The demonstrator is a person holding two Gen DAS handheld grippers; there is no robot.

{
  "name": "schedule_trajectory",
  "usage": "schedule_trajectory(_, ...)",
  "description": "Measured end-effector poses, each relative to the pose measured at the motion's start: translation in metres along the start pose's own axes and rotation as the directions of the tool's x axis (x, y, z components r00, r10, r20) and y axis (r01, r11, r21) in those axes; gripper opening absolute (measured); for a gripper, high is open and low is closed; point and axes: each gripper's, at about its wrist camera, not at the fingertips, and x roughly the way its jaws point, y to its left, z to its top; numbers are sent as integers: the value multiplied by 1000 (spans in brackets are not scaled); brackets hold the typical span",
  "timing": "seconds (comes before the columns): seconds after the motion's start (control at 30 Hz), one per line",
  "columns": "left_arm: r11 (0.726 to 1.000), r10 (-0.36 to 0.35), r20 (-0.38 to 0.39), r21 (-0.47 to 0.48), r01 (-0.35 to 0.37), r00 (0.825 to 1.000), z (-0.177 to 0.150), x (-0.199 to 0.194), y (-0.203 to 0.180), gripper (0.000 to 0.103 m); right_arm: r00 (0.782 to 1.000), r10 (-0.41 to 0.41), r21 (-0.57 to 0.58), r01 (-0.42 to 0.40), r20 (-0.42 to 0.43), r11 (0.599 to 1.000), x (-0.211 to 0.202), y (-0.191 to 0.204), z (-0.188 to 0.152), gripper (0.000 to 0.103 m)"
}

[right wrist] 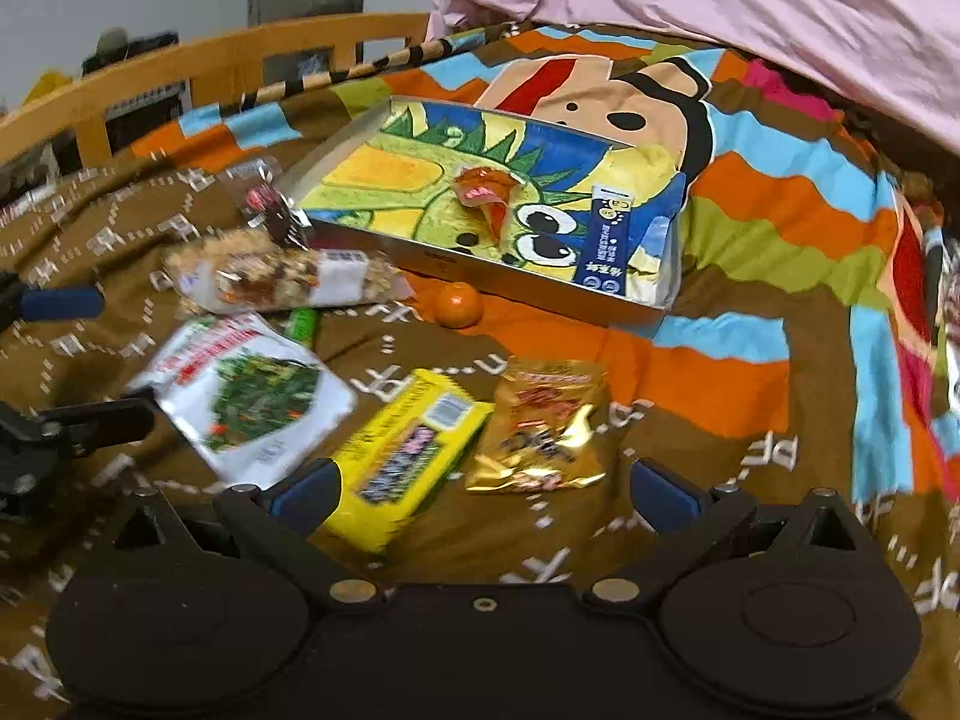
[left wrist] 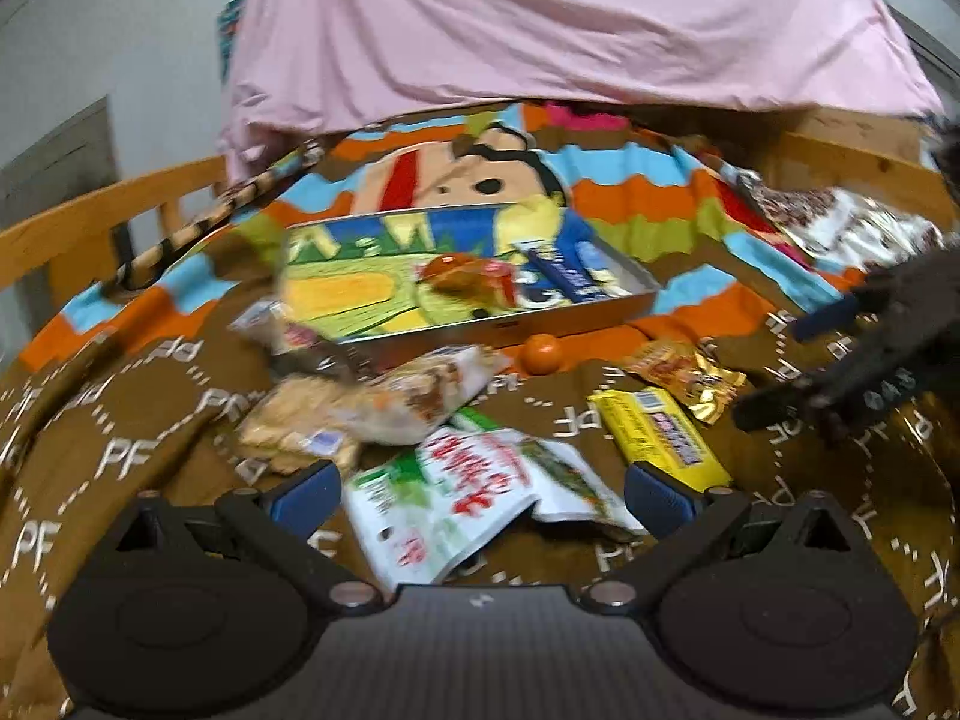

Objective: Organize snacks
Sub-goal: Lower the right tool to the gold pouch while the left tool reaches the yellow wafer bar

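Snacks lie scattered on a brown patterned blanket. In the left wrist view my left gripper (left wrist: 480, 492) is open, its blue pads on either side of a white-and-green packet (left wrist: 462, 498) that lies below them. A yellow box (left wrist: 657, 438) and a gold packet (left wrist: 690, 375) sit to its right. In the right wrist view my right gripper (right wrist: 483, 489) is open above the yellow box (right wrist: 408, 456), with the gold packet (right wrist: 549, 426) just ahead. The metal tray (right wrist: 528, 294) holds a blue tube (right wrist: 609, 240) and a red-orange packet (right wrist: 486, 195). My left gripper (right wrist: 90, 360) shows at the left.
A small orange (right wrist: 457, 304) rests against the tray's front wall. A clear bag of mixed snacks (right wrist: 282, 279) and a small dark packet (right wrist: 270, 204) lie left of the tray. A wooden bed rail (right wrist: 240, 54) runs behind, and a pink sheet (right wrist: 750, 6) hangs at the back.
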Motion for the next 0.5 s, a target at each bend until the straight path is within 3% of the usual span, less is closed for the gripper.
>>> schedule_trajectory(0.27, 993, -108, -3, 41, 108, 994, 10, 20, -37, 103, 997, -81, -161, 82, 11, 983, 19, -21, 8, 101)
schedule_trajectory(0.5, 980, -201, -69, -3, 201, 977, 17, 53, -57, 102, 1000, -1, -166, 2, 6, 986, 35, -44, 15, 96)
